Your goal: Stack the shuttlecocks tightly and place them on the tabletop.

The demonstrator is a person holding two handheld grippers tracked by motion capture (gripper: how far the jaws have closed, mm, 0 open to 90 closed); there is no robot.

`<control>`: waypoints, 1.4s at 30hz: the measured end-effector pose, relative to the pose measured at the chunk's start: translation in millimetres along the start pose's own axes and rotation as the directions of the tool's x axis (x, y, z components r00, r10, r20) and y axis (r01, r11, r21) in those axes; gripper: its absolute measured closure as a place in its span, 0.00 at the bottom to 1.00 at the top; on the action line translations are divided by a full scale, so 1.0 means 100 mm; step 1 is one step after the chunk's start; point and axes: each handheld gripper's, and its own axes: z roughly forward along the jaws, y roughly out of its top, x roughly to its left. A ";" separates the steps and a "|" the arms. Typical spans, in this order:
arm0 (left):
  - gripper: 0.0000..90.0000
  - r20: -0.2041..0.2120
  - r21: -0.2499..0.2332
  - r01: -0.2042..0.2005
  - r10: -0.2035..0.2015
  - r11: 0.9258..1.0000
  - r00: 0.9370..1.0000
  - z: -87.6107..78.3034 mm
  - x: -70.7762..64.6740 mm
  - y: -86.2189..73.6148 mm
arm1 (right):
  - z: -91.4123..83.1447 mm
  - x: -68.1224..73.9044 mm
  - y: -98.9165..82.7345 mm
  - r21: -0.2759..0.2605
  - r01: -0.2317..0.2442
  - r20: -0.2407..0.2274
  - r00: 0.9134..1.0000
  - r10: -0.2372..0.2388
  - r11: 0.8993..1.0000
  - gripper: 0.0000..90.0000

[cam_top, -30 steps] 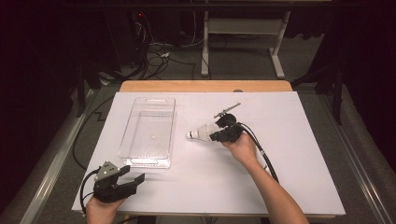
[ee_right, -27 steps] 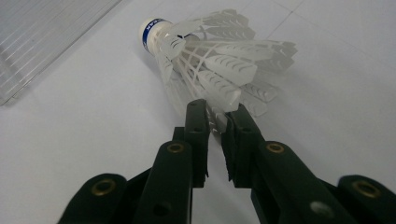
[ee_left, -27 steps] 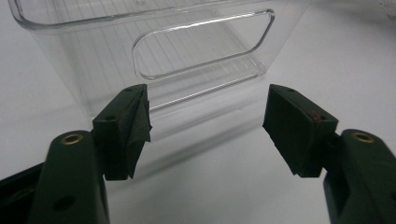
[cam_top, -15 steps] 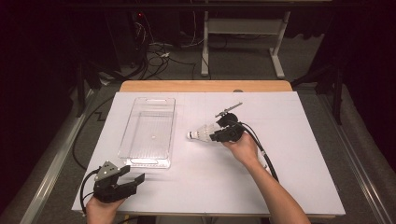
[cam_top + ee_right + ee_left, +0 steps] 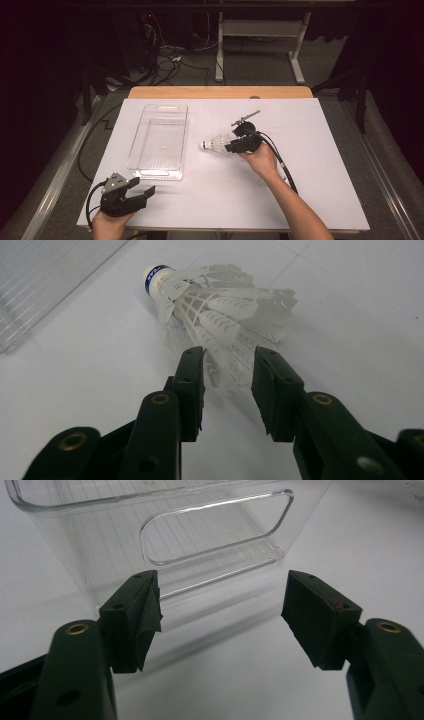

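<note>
While the left gripper [image 5: 131, 194] idled wide open and empty near the tabletop's front-left corner, facing the clear bin [image 5: 160, 137], the right gripper [image 5: 227, 385] had just been opening around the shuttlecock [image 5: 220, 315] lying mid-tabletop, its feathers between the jaws. Judged: release step; next, back off cleanly.

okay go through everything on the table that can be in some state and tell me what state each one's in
Shuttlecock: lying on its side on the white table, feather skirt between the right tongs' jaws.
Clear bin: upright, nothing inside.
Right tongs: jaws have just been opening, part open around the feathers, no clear squeeze.
Left tongs: open, nothing between the jaws, facing the bin's end wall.
</note>
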 end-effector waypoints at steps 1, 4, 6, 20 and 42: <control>0.36 0.000 0.000 0.001 -0.001 1.000 1.000 0.00 0.00 0.00 | -0.01 0.00 0.00 0.002 -0.007 0.002 1.000 0.007 1.000 0.72; 0.36 0.001 0.000 0.001 -0.001 1.000 1.000 0.00 0.00 0.00 | -0.02 0.00 0.00 -0.003 -0.005 0.003 1.000 0.005 1.000 0.71; 0.36 0.002 -0.002 0.004 -0.004 1.000 1.000 0.00 0.00 0.00 | -0.04 0.00 0.00 -0.004 -0.001 0.005 1.000 0.001 1.000 0.71; 0.36 0.001 -0.002 0.003 -0.003 1.000 1.000 0.00 0.00 0.00 | -0.12 -0.03 -0.08 -0.020 -0.023 0.012 1.000 0.024 1.000 0.68; 0.36 0.005 -0.011 0.010 -0.010 1.000 1.000 -0.01 0.01 0.00 | -0.41 -0.09 -0.20 -0.048 -0.045 0.052 0.997 0.048 0.998 0.65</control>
